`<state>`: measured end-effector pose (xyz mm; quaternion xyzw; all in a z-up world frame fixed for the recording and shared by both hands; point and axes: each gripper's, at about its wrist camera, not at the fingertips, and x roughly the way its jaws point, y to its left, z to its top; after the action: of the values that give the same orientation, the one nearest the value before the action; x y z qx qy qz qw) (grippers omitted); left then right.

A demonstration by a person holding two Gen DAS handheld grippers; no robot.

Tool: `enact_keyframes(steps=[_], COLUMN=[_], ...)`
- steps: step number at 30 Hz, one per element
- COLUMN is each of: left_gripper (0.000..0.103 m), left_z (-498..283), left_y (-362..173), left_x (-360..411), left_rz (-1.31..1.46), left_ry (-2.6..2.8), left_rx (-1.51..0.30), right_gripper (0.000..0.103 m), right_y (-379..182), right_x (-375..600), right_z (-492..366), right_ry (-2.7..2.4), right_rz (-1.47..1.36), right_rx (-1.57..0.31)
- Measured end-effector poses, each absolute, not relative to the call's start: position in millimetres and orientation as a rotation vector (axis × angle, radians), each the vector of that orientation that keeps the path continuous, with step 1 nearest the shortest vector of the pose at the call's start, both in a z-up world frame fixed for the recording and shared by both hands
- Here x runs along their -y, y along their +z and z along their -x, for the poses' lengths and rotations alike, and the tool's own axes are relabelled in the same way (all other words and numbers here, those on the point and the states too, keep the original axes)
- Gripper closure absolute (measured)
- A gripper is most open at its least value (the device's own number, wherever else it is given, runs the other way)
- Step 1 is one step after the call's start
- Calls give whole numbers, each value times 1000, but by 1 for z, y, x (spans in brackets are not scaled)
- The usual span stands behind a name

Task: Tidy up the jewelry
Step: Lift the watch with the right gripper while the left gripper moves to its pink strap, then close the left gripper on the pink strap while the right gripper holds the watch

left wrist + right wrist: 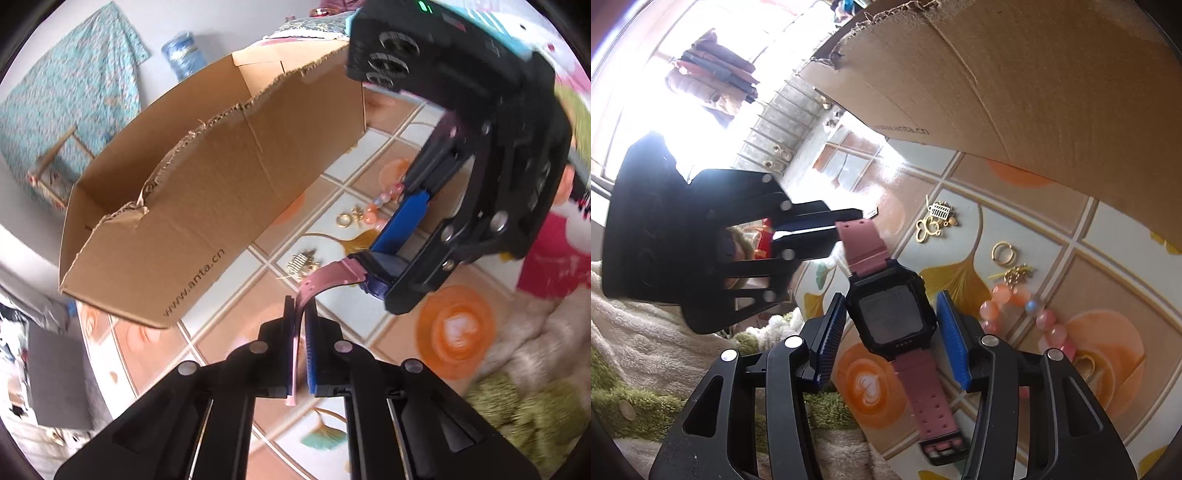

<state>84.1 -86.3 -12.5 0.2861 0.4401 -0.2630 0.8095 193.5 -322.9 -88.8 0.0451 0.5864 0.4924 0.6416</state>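
Legible print, one item: "www.anta.cn", dark letters on the outer side wall of the brown cardboard box (207, 206), low on the wall near its bottom edge. Same string reads on that box in the right wrist view, first letters blurred. A small white tag (871, 211) below the box's near corner carries dark marks, too small to read.

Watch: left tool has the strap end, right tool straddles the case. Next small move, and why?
Probably back the right tool off the watch. Its pads stand apart from the black case on both sides, while the left tool is shut on the pink strap end. Once clear, the left can likely carry the watch to the cardboard box alongside.
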Motion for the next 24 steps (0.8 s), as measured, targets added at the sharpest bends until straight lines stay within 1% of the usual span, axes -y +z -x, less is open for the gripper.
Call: enact_keyframes(steps=[5, 12, 16, 20, 24], left_gripper=[100, 100, 100, 100, 100], left_z=[-73, -62, -55, -54, -55], left_y=[-7, -11, -12, -11, -12], left_x=[86, 70, 61, 50, 45], left_rz=[-538, -318, -231, -187, -188], left_ry=[-532, -461, -431, -405, -400], left_rx=[-1009, -1106, -1105, -1110, -1109], right_gripper=[55, 54, 53, 53, 53], right_y=[-89, -87, -82, -78, -76], right_x=[330, 326, 318, 309, 304], right_z=[-185, -172, -166, -152, -142], right_ry=[1147, 1178, 1175, 1149, 1082], right_rz=[-112, -80, -35, 55, 192], right_rx=[-1323, -1299, -1289, -1261, -1187])
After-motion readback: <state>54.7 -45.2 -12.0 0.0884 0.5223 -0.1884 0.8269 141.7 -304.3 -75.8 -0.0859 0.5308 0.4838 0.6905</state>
